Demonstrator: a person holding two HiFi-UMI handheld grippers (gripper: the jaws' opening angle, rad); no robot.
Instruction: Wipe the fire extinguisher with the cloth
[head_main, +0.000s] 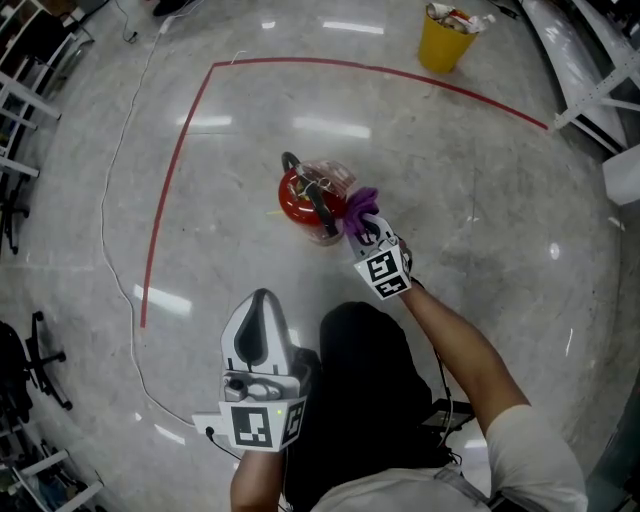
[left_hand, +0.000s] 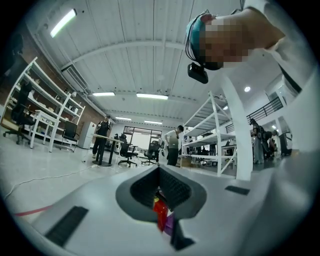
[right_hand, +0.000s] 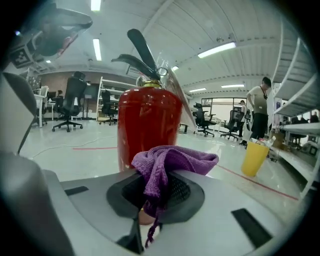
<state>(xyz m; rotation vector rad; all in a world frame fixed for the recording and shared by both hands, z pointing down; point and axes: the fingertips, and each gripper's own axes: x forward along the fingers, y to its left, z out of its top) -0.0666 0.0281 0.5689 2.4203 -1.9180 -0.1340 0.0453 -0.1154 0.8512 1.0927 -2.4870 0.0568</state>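
Wiping looks about to begin: the right hand-held gripper is clenched on the purple cloth, just beside the red fire extinguisher, which stands upright on the floor. Whether they touch is unclear. The left hand-held gripper hangs well back, jaws together on nothing. Next, probably: press the cloth to the red body and rub

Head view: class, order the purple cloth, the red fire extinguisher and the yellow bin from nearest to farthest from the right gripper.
1. Purple cloth, clamped by the right gripper.
2. Red fire extinguisher, just left of the cloth.
3. Yellow bin, far off at the top right.
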